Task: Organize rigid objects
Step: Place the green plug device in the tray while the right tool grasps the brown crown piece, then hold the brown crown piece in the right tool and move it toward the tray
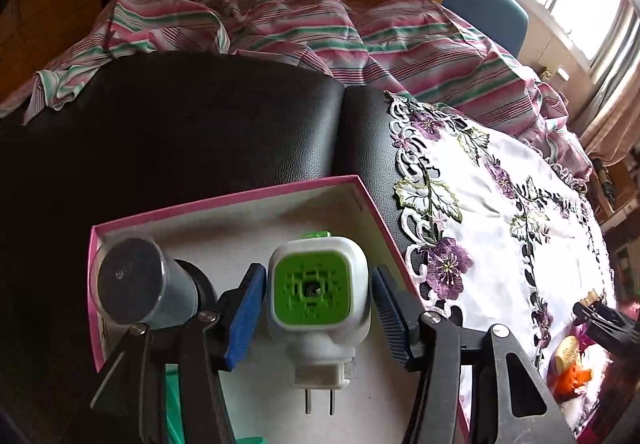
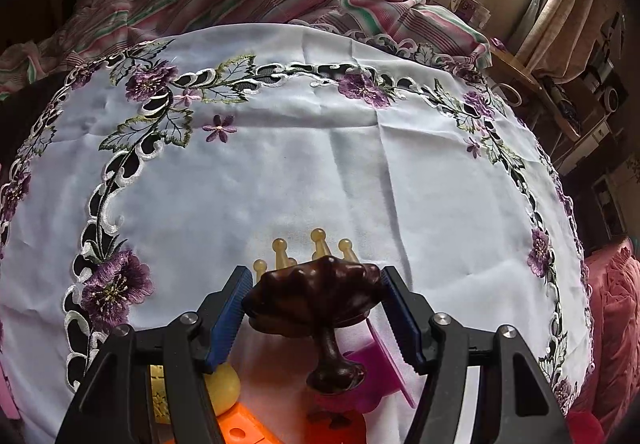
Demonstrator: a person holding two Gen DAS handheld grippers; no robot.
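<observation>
Above the pink-rimmed cardboard box (image 1: 224,204), the left claw (image 1: 318,318) is tilted steeply downward, its blue pads parted beside the white-and-green plug-in device (image 1: 316,300). A dark brown wooden massager (image 2: 316,304) is gripped by the right claw (image 2: 318,318), likewise pitched down.

The plug-in device (image 1: 318,294) has a white body and a bright green grille face. Beside it lies a grey cylinder (image 1: 136,284) with a dark end. Both sit in a box (image 1: 224,200) with a pink rim and a pale, off-white inside. The gripper pads (image 1: 244,308) are blue on black arms. The tablecloth (image 2: 304,164) is white, embroidered with purple flowers, green-edged leaves and white scrollwork. The sheet (image 1: 304,28) behind is striped pink, green and white. The massager (image 2: 320,300) is dark glossy brown with pale yellow knobs. An orange block (image 2: 240,428) lies below it.
</observation>
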